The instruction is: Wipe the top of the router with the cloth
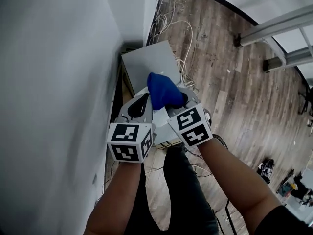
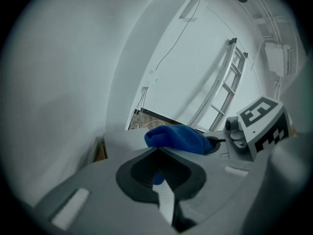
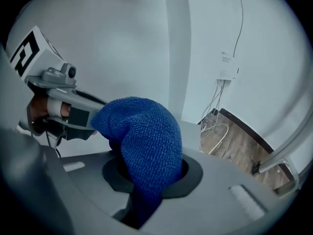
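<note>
White wall fills the far left of the head view. A grey flat surface butts against it, and both tools hang over its near end.

The left hand-held gripper has its 2 jaws pressed together at the tips. They pinch nothing that I can make out. A perforated white strip and a sliver of blue show through the hollow behind the tips, and I cannot tell what the strip belongs to.

Just right of it is the blue cloth, bunched into a rounded lump. It sticks out forward past both jaw sets and sits above the surface, between the 2 tools.

The right hand-held gripper is clamped on the cloth. The fabric runs down between its jaws and bulges out in front. The 2 marker cubes sit side by side, close together, with bare forearms behind them.

A pale housing shows below, between the cubes. It is mostly hidden, so I cannot confirm it is the router.

Further right, white cables trail over the wooden floor. A metal ladder is at the upper right.
</note>
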`<state>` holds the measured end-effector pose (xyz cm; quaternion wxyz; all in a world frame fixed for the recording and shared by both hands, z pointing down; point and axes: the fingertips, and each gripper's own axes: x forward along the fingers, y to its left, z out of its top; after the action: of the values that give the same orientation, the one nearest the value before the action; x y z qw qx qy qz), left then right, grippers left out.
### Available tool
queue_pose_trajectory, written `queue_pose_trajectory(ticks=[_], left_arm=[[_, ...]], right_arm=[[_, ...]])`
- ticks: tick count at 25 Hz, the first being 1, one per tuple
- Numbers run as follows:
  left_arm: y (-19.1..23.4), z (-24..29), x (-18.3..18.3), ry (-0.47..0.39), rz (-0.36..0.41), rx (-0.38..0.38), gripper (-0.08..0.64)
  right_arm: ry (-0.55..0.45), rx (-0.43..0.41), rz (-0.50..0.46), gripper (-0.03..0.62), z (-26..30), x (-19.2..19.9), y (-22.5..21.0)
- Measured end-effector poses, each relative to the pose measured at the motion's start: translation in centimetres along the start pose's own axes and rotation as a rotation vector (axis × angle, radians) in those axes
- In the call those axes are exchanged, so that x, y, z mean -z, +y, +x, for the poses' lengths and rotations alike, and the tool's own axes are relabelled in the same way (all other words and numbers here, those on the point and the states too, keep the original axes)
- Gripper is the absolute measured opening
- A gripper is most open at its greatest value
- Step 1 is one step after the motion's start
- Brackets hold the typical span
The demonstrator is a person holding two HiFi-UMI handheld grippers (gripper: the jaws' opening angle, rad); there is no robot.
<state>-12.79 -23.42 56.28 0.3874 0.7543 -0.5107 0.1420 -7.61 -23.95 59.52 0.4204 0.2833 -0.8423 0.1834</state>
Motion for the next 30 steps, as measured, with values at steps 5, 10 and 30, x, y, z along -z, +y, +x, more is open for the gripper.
queue_pose_trajectory(ticks=[5,10,30], left_arm=[[1.1,2.3,0.8,-0.012,-0.065,-0.028,0.000],[1.3,4.3,3.0,-0.038,-0.101,-0.036,0.000],[4.4,0.6,6.6,0.009,-0.158,-0.095,0.000]], right_arm=[[0.043,-0.064,-0.079,0.101,2.6,1.0,-1.8],[0.066,-0.121,-0.163,0.101,5.5,3.5,-2.3],[0.125,-0.233,-0.356,0.101,7.6,3.5,5.5]])
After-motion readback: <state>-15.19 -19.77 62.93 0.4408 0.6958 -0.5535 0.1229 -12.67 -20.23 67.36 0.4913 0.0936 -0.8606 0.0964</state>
